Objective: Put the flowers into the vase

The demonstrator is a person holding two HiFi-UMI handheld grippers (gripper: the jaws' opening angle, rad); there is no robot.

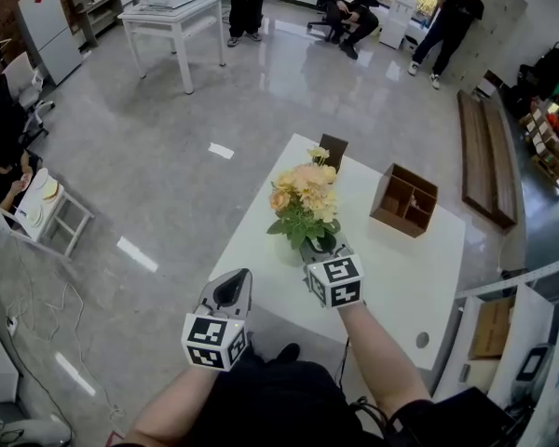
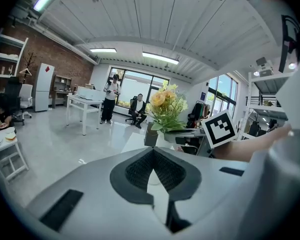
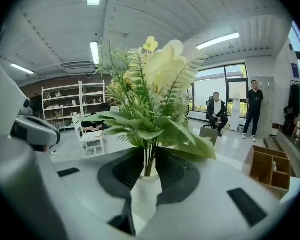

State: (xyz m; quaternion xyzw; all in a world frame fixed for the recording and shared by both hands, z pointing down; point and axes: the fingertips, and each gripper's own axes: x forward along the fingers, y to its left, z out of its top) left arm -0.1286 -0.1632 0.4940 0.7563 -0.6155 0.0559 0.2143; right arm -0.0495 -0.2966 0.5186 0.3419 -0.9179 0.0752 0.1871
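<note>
Between the parted jaws of the right gripper [image 3: 150, 156] stand the stems of the flowers [image 3: 155, 79], unpinched and already down in the white vase [image 3: 144, 199] near the left edge of the table [image 1: 401, 277]. By the table's near left corner, the left gripper [image 2: 152, 156] hangs closed and empty. Only backing the right gripper away seems left.

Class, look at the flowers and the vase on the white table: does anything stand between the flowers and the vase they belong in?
Nothing visible does. The flowers already stand with their stems in the vase. The right tongs have their jaws apart on either side of the stems, just above its rim.
</note>
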